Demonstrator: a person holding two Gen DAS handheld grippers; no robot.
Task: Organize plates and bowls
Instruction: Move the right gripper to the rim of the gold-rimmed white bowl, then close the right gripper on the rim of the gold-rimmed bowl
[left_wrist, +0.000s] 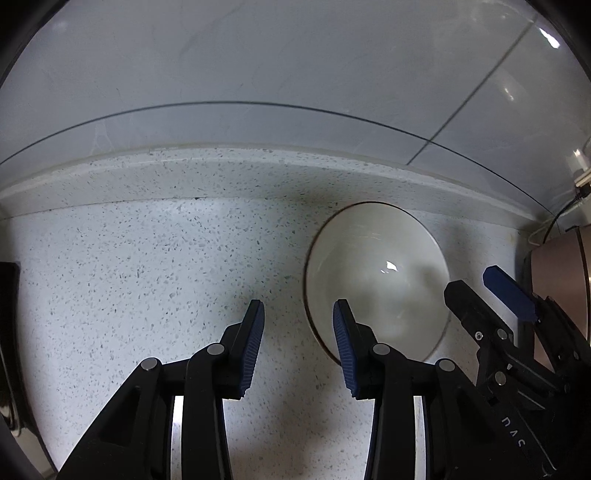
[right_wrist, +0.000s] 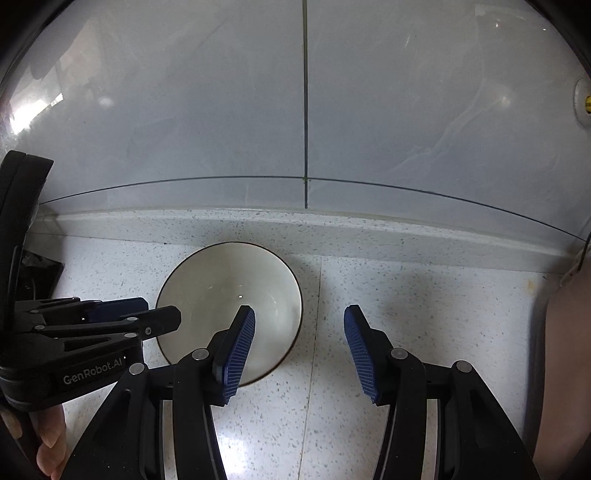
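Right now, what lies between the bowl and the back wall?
Only bare speckled countertop and its raised ledge separate the bowl from the wall, seen in the right wrist view.

Cream bowl (right_wrist: 229, 291) with dark rim on a white, grey-speckled counter (right_wrist: 424, 295).

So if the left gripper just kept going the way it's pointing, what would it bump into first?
Probably the bare speckled countertop. The left gripper points just left of the white bowl; its right finger might clip the rim.

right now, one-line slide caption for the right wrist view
Open right gripper hovers at the white bowl on a speckled counter, left gripper alongside.
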